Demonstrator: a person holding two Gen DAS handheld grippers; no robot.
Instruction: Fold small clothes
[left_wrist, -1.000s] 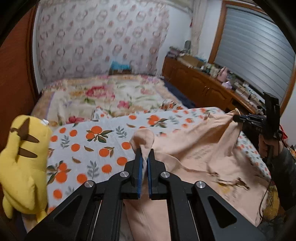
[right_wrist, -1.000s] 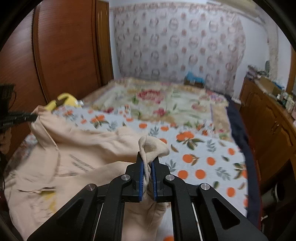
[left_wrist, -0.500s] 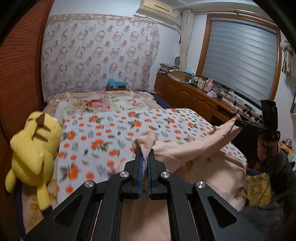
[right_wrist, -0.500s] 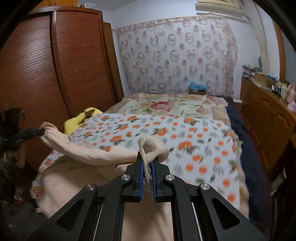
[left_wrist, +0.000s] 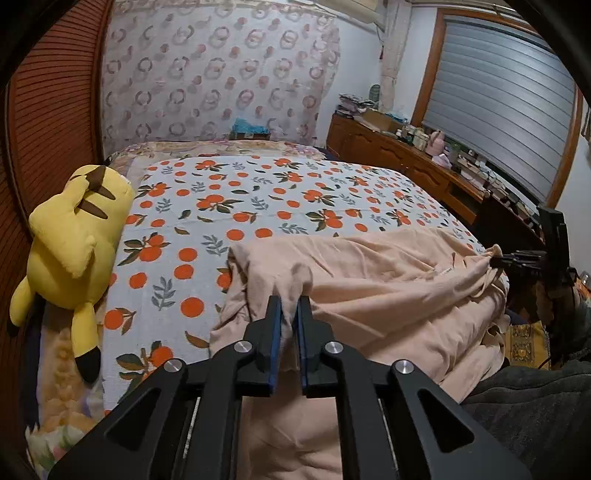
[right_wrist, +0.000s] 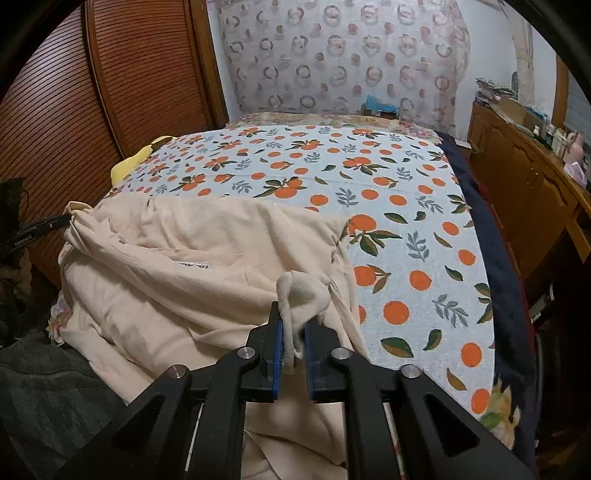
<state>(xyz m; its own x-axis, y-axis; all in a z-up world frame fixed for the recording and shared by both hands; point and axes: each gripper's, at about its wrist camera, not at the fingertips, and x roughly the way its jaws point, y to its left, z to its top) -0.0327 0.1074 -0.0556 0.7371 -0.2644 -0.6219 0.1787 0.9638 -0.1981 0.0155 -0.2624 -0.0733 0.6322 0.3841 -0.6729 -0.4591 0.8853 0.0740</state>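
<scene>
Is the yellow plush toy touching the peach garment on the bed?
Apart. The left wrist view shows orange-print sheet lying bare between the yellow plush toy and the peach garment.

I have brought the peach garment (left_wrist: 388, 280) down: a second ago I held its two corners stretched in the air between my hands, now it lies crumpled on the near end of the orange-print bedspread (left_wrist: 258, 199). My left gripper (left_wrist: 289, 314) was clamped tight on its corner; its jaws are opening, cloth loose between them. My right gripper (right_wrist: 293, 325) is opening too, with the bunched corner in its wider gap.
</scene>
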